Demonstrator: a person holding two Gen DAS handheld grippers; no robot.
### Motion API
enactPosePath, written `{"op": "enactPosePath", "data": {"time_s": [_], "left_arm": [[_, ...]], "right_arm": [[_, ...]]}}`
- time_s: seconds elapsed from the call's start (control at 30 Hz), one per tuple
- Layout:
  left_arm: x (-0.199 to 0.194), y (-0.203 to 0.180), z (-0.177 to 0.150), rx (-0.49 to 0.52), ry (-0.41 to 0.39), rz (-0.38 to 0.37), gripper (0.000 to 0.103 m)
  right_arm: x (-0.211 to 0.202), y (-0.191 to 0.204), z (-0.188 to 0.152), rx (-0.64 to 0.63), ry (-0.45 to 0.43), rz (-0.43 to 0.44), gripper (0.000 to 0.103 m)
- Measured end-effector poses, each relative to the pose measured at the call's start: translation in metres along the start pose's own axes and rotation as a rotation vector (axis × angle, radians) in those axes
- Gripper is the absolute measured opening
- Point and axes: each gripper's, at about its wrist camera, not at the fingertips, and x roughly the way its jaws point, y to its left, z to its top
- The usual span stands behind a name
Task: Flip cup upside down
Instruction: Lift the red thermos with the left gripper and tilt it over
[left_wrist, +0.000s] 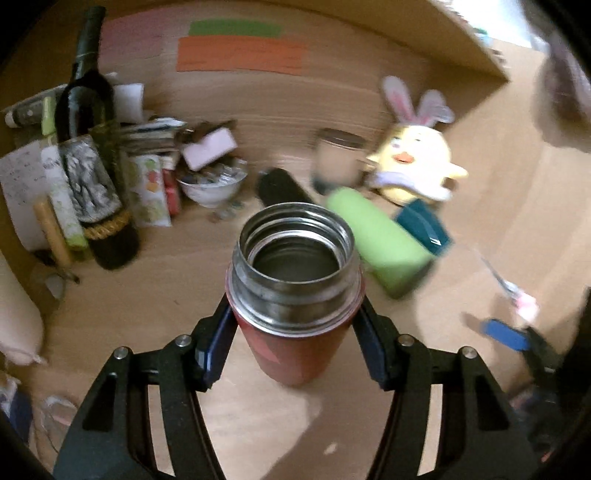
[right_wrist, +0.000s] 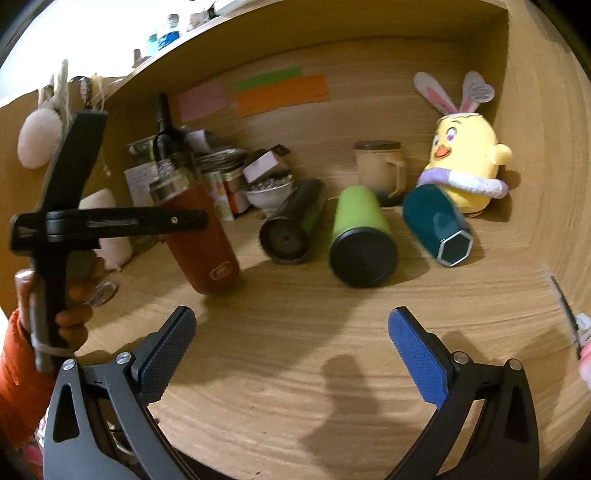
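A red cup (left_wrist: 295, 343) with a steel threaded mouth is held between the pads of my left gripper (left_wrist: 293, 332), lifted off the wooden table, mouth up and tilted toward the camera. In the right wrist view the same red cup (right_wrist: 201, 236) hangs tilted at the left, clamped by the left gripper (right_wrist: 177, 221), its base clear of the table. My right gripper (right_wrist: 291, 354) is open and empty, low over the table (right_wrist: 295, 406) in front. It shows at the right edge of the left wrist view (left_wrist: 506, 334).
Lying on the table behind: a black tumbler (right_wrist: 291, 229), a green tumbler (right_wrist: 360, 236), a teal bottle (right_wrist: 439, 229). A beige mug (right_wrist: 380, 170), a yellow chick plush (right_wrist: 465, 162), a white bowl (right_wrist: 267, 194), a dark wine bottle (left_wrist: 90, 147) and clutter stand at the back.
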Motion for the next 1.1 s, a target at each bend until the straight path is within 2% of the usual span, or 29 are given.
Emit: {"op": "enactPosePath", "data": {"time_s": [0.23,0.43,0.5,0.6,0.67,0.9,1.1], "left_arm": [[-0.018,-0.033,-0.026,0.038,0.047,-0.158,0.061],[-0.027,-0.042,-0.038,0.022,0.081,-0.284,0.061],[-0.027,-0.043,-0.04,0.017,0.091,-0.303,0.061],[-0.028,-0.041,-0.041,0.008,0.093,-0.319,0.061],[-0.026,-0.036,-0.041,-0.003,0.096,-0.335,0.061],[-0.022,-0.024,-0.038,-0.035,0.083,-0.361,0.061],[-0.011,-0.017,-0.035,-0.067,0.084,-0.354,0.064]], "right_arm": [[0.008,0.025,-0.016,-0.039,0.051,0.092,0.103],[0.018,0.041,-0.021,-0.087,0.064,0.118,0.101],[0.022,0.043,-0.019,-0.092,0.07,0.132,0.097],[0.028,0.042,-0.019,-0.092,0.081,0.157,0.082],[0.032,0.041,-0.018,-0.086,0.092,0.184,0.068],[0.033,0.046,-0.017,-0.118,0.068,0.194,0.063],[0.03,0.053,-0.014,-0.13,0.042,0.208,0.059]]}}
